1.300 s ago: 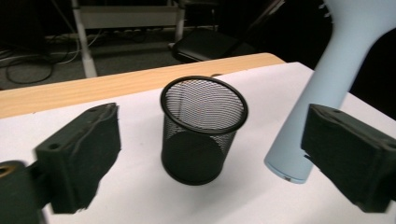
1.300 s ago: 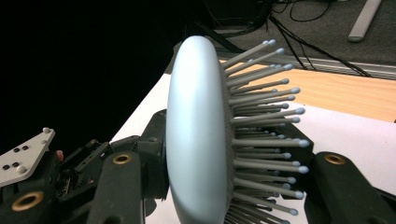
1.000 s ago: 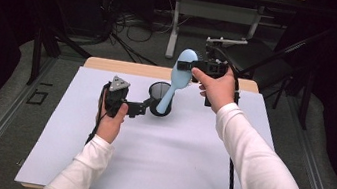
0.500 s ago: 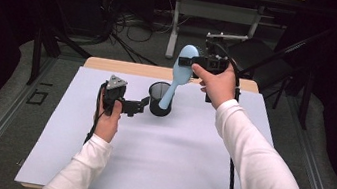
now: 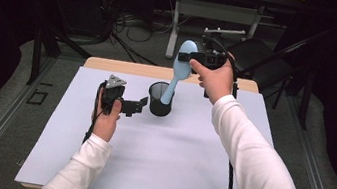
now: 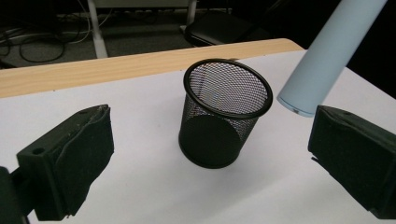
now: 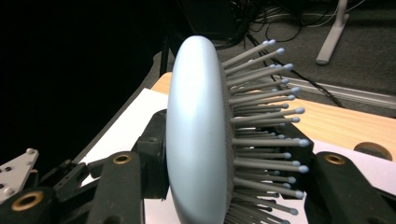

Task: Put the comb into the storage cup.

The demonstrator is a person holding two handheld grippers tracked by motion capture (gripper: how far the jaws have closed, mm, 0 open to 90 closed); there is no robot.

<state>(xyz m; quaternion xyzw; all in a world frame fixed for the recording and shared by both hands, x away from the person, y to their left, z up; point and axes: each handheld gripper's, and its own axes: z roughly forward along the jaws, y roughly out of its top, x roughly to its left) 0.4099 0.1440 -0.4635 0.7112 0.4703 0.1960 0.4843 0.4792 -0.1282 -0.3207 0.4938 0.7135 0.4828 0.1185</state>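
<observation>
A light blue hairbrush [image 5: 183, 60] hangs tilted, head up, with my right gripper [image 5: 197, 58] shut on its head. In the right gripper view the brush head [image 7: 196, 140] sits between the two jaws of the right gripper [image 7: 229, 186], bristles pointing right. The handle slants down toward a black mesh cup [image 5: 160, 99] standing upright on the white sheet. In the left gripper view the handle's end [image 6: 322, 60] hovers just right of the cup [image 6: 224, 112], outside its rim. My left gripper [image 5: 139, 105] rests left of the cup, open [image 6: 215, 135], with nothing between its jaws.
A white sheet [image 5: 156, 163] covers the wooden table [image 5: 110, 64], whose back edge runs just behind the cup. Beyond it are dark floor, cables and the legs of another desk [image 5: 174, 24].
The right hand with the brush has shifted slightly upward, lifting the handle a little at the cup. The left gripper has stayed where it was.
</observation>
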